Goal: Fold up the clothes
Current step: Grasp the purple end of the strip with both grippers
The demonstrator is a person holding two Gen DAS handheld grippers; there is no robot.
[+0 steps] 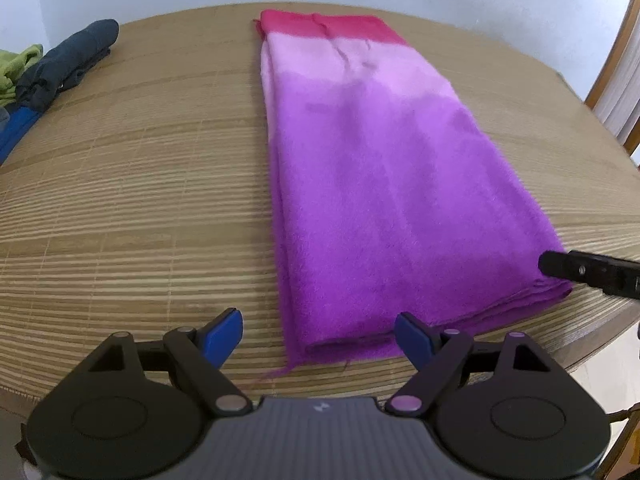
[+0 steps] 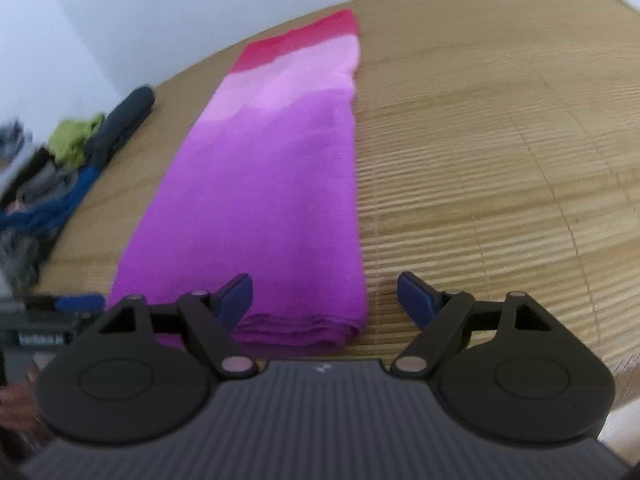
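A long folded cloth (image 1: 384,184), purple shading to pale pink with a red far end, lies flat on a woven bamboo mat (image 1: 140,184). My left gripper (image 1: 318,338) is open at the cloth's near left corner, with its blue fingertips (image 1: 224,334) either side of that corner. In the right wrist view the same cloth (image 2: 272,184) runs away from me, and my right gripper (image 2: 325,300) is open at its near right corner. The right gripper's black finger (image 1: 588,272) shows at the cloth's right edge in the left wrist view.
A pile of other clothes, dark grey (image 1: 68,64), green (image 1: 20,64) and blue (image 1: 16,128), sits at the mat's far left edge. A white wall stands behind the table. A wooden chair frame (image 1: 612,64) is at the right.
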